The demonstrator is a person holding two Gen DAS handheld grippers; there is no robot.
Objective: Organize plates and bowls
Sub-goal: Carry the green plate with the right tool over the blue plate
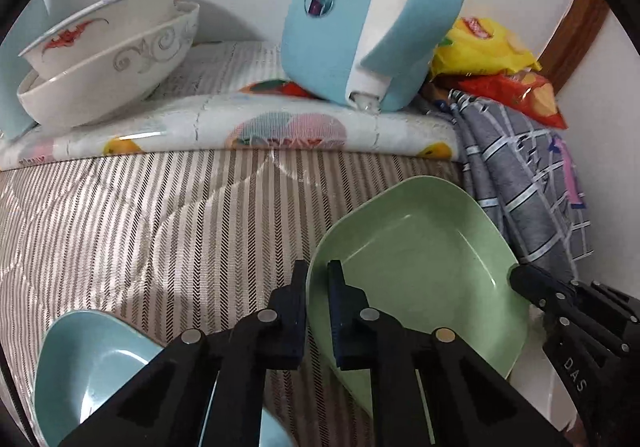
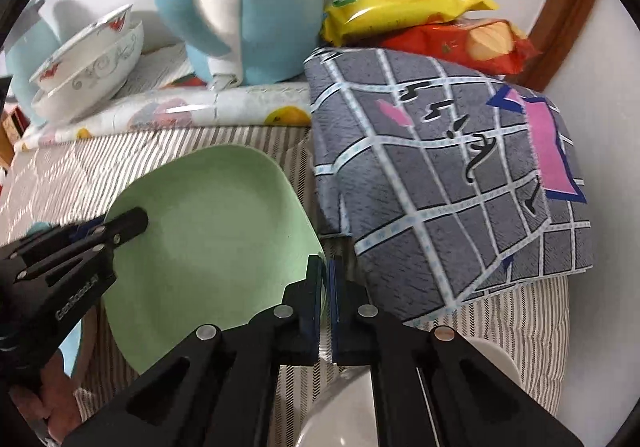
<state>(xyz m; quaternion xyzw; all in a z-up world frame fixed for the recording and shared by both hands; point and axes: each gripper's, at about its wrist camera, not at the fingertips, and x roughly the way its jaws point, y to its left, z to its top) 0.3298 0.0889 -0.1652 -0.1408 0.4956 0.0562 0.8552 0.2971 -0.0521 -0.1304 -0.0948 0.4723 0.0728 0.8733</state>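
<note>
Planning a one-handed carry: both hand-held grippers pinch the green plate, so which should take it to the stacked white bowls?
Probably left. The left hand-held gripper grips the green plate on the rim facing the white bowls; the right hand-held gripper holds the opposite rim, farther away.

The kettle (image 1: 360,19) runs off the top edge in both views, so its lid is out of sight. The blue bowl (image 1: 88,363) is cut by the lower edge and partly hidden behind the left gripper (image 1: 318,311). A white dish (image 2: 340,415) shows only as a sliver behind the right gripper (image 2: 325,299), too little to identify.
</note>
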